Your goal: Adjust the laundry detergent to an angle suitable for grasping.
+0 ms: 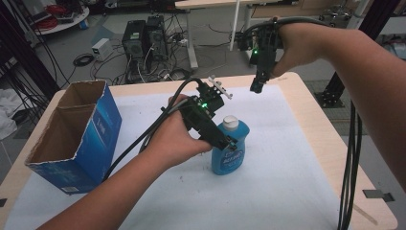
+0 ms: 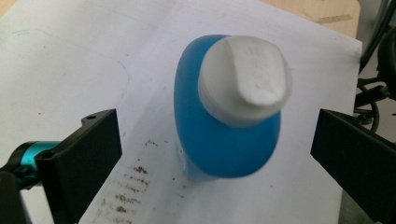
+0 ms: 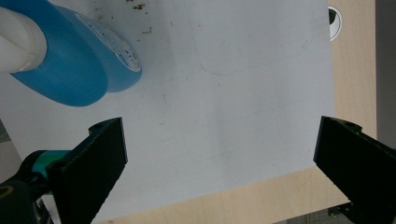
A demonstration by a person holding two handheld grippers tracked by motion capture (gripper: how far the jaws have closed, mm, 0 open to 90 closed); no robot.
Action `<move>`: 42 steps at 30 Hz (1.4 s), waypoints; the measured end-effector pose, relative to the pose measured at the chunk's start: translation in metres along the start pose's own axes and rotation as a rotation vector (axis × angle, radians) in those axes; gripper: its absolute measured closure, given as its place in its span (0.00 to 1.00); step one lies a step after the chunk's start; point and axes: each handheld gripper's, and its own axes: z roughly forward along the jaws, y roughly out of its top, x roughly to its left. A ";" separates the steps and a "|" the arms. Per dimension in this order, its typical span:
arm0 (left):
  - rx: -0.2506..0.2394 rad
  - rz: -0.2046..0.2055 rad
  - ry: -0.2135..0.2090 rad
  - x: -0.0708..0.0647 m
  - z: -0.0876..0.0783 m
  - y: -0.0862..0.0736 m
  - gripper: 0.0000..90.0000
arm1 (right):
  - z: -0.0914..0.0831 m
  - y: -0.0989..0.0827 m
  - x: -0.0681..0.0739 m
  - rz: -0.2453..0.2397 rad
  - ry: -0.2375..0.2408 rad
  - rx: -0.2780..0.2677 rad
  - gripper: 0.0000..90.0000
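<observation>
From the high view, the blue bottle [image 1: 230, 147] stands upright on the white sheet [image 1: 287, 158], right of the cardboard box [image 1: 72, 139]; the left gripper [image 1: 229, 142] hangs at its neck, the right gripper [image 1: 256, 87] raised behind. The left gripper view shows jaws apart, flanking the white cap [image 2: 246, 77], untouched. The right gripper view shows jaws wide over bare sheet. Grasping and moving the bottle likely remain.

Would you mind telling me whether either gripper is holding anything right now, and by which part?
Nothing is held. The left gripper is open with its jaws either side of the blue bottle, not touching it; the right gripper is open above the table.
</observation>
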 end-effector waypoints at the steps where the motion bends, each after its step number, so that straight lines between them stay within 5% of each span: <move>1: 0.007 0.005 -0.001 0.000 0.003 0.002 0.02 | 0.000 0.000 0.000 -0.001 0.000 -0.004 0.02; 19: 0.053 0.022 0.029 -0.005 0.034 0.012 0.02 | 0.004 0.003 0.000 -0.001 0.005 -0.002 0.02; 42: 0.095 0.060 0.051 -0.012 0.041 0.013 0.12 | 0.002 0.002 0.001 0.005 0.001 -0.001 0.02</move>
